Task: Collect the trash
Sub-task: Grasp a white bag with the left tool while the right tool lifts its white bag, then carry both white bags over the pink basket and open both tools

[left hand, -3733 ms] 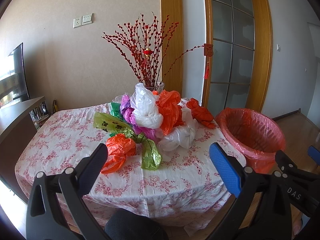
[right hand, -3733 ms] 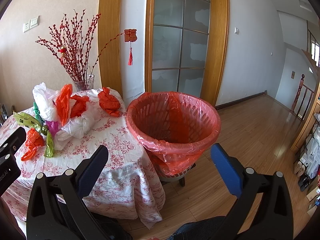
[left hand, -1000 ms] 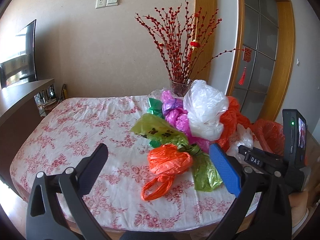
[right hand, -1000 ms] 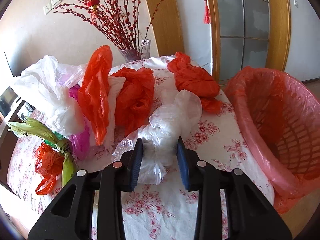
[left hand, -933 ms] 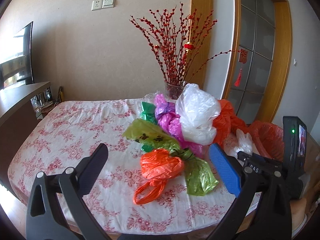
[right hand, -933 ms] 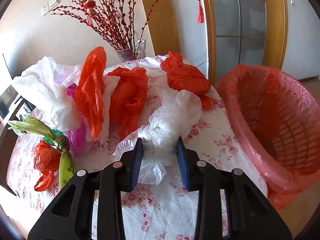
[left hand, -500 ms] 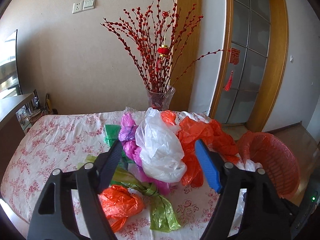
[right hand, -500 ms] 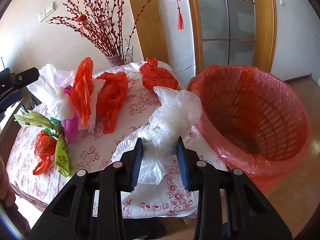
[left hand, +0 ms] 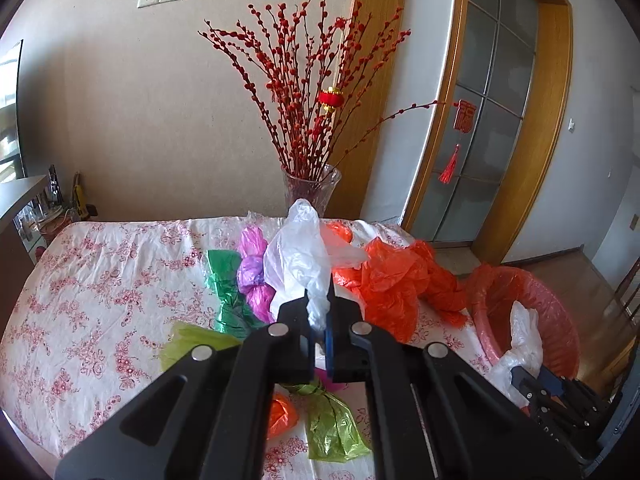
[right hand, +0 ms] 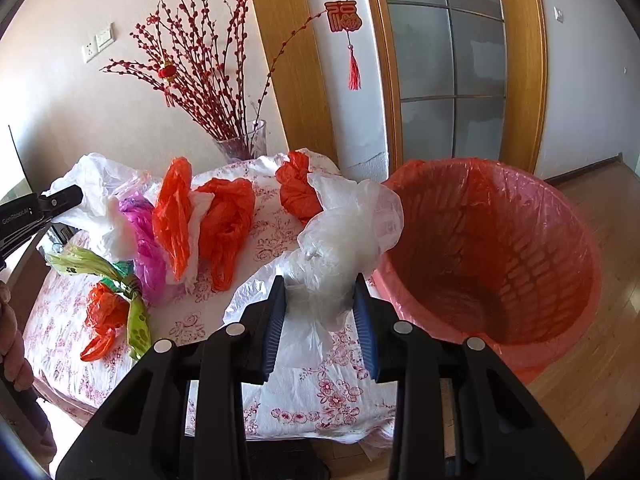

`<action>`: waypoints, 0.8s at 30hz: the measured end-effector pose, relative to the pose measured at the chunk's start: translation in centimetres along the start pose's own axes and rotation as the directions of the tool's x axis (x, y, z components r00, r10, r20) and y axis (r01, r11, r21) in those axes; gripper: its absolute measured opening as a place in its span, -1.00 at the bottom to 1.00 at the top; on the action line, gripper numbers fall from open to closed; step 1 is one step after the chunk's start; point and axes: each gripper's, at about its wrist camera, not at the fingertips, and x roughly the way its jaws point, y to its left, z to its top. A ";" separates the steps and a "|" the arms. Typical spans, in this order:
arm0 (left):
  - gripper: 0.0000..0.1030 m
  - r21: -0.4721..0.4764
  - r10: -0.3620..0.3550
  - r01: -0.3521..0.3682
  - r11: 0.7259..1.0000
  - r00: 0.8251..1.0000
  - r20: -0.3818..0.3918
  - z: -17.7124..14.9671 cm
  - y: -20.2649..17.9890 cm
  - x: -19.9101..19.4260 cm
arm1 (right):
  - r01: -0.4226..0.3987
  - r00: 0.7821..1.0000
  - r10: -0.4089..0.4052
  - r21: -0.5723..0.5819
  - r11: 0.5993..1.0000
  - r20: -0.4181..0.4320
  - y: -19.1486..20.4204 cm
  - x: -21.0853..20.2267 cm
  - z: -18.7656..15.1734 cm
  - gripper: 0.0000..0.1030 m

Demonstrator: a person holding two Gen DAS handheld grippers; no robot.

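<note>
The left gripper (left hand: 319,316) has just closed; its fingers (left hand: 295,320) pinch the white bag (left hand: 298,258) above the counter (left hand: 100,280). The right gripper (right hand: 320,312) clasps a clear bag (right hand: 340,248) beside the red-lined basket (right hand: 520,248).

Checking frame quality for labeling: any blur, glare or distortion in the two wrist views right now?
Left wrist: sharp, strong fisheye bowing of the door frame, dark vignette corners, sunlit tablecloth not blown out. Right wrist: also sharp, the same bowing, bright daylight on the clear bag and red-lined basket, its translucent plastic slightly washed out; no motion blur in either.
</note>
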 end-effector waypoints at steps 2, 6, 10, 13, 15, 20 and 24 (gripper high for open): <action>-0.91 -0.007 -0.017 0.017 1.000 1.000 0.012 0.6 0.0 -0.8 | -0.001 1.000 0.001 -0.002 1.000 0.014 0.0 -0.3 0.3 -0.34; -0.91 0.001 -0.055 0.055 0.999 0.998 0.040 1.3 -0.9 -2.3 | 0.002 0.999 -0.001 -0.009 1.000 0.040 -0.2 -1.2 1.0 -0.34; -0.91 0.016 -0.112 0.111 0.994 0.992 0.050 1.4 -2.7 -3.3 | 0.023 0.998 -0.023 -0.004 1.000 0.061 -1.1 -2.1 1.6 -0.34; -0.91 0.036 -0.158 0.156 0.987 0.986 0.057 1.5 -4.7 -3.7 | 0.043 0.996 -0.043 0.007 0.999 0.077 -2.1 -2.8 2.1 -0.34; -0.91 0.047 -0.194 0.192 0.980 0.979 0.058 1.6 -6.1 -3.9 | 0.061 0.994 -0.063 0.016 0.998 0.090 -3.0 -3.5 2.3 -0.34; -0.91 0.071 -0.286 0.283 0.956 0.957 0.039 1.1 -10.2 -3.6 | 0.123 0.985 -0.128 0.048 0.991 0.117 -5.8 -4.8 2.9 -0.34; -0.91 0.075 -0.361 0.359 0.930 0.933 0.011 0.7 -13.1 -2.7 | 0.173 0.974 -0.183 0.086 0.981 0.132 -8.5 -5.8 3.1 -0.34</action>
